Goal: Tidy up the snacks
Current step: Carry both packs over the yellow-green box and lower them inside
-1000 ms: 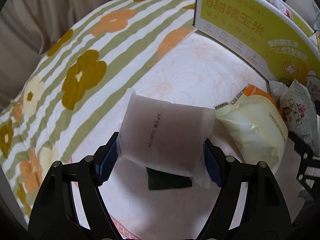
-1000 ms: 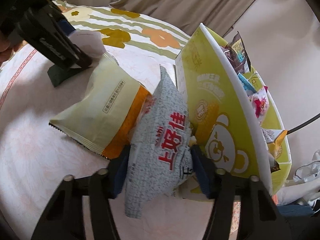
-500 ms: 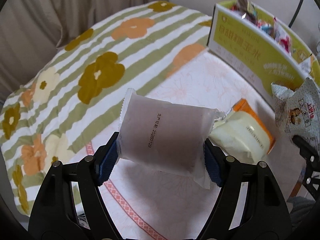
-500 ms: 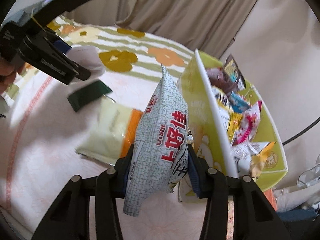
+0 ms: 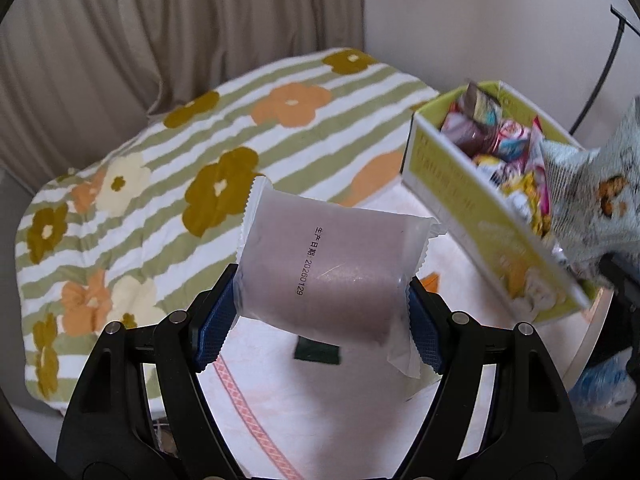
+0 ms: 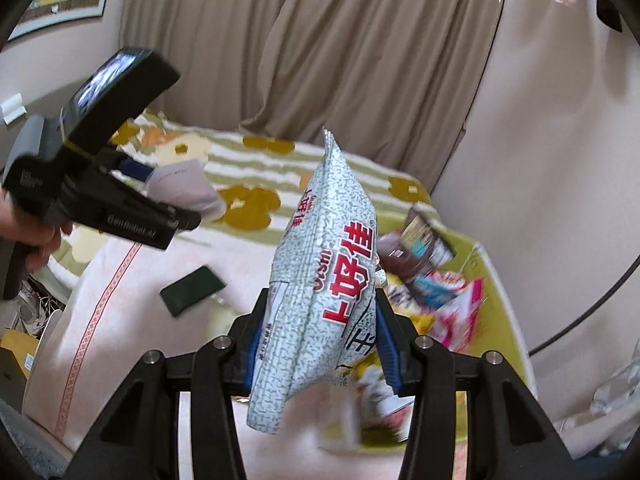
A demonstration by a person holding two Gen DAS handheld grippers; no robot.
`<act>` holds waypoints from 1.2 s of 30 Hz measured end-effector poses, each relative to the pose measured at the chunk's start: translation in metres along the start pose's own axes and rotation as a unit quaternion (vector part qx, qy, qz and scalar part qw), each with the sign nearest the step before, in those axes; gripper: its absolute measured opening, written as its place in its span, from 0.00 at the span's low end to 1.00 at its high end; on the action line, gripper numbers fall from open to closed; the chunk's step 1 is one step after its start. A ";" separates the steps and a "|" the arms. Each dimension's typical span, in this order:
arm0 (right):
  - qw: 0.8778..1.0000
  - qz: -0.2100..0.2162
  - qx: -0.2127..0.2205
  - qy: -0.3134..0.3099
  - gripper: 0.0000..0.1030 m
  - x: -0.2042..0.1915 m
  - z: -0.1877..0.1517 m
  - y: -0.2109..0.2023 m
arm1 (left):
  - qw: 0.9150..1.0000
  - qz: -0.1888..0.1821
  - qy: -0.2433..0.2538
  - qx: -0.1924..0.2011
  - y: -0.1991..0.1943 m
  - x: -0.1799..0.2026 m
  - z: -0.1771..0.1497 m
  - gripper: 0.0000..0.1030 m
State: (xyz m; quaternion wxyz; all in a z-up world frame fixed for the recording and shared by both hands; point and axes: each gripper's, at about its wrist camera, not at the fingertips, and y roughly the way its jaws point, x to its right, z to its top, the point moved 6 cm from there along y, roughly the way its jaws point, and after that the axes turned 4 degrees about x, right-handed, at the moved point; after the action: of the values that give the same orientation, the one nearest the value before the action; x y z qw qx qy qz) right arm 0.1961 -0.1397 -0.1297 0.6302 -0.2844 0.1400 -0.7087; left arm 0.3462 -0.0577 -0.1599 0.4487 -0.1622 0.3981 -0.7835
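Note:
My left gripper (image 5: 320, 316) is shut on a frosted white packet (image 5: 328, 268) with a brownish filling, held in the air above the table. My right gripper (image 6: 318, 340) is shut on a white speckled snack bag (image 6: 324, 280) with red characters, lifted beside the green snack box (image 6: 492, 280). That box (image 5: 480, 196) holds several bright packets. The speckled bag (image 5: 592, 200) shows at the right edge of the left wrist view. The left gripper (image 6: 176, 204) with its packet (image 6: 180, 184) appears at the left of the right wrist view, held by a hand (image 6: 28, 236).
A dark green sachet (image 6: 192, 290) lies on the pale pink tablecloth (image 6: 120, 320); it also shows under the packet, dark sachet (image 5: 318, 354). A striped flower blanket (image 5: 140, 184) covers the surface behind. Beige curtains (image 6: 320, 60) hang at the back. A black cable (image 6: 580, 312) runs along the wall.
Both grippers have risen with their packets, so the table looks farther below. The yellow-orange bag on the table has dropped almost out of view. The open top of the snack box now shows.

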 end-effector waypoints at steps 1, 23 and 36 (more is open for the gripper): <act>1.000 0.003 0.007 0.000 0.42 0.012 0.000 -0.003 | 1.000 0.004 -0.005 0.003 -0.004 0.008 0.004 0.72; 0.999 0.042 -0.016 0.009 0.42 0.204 -0.059 -0.006 | 0.998 0.000 -0.064 0.000 0.002 0.234 0.053 0.72; 0.996 0.072 -0.045 0.036 0.42 0.219 -0.079 0.009 | 0.998 0.021 -0.055 -0.010 0.030 0.243 0.050 0.99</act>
State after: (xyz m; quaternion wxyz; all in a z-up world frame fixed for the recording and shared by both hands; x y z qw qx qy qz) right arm 0.1482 -0.3675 -0.1485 0.6605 -0.2763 0.2145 -0.6643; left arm 0.2611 -0.2925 -0.1767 0.4845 -0.2015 0.3836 -0.7600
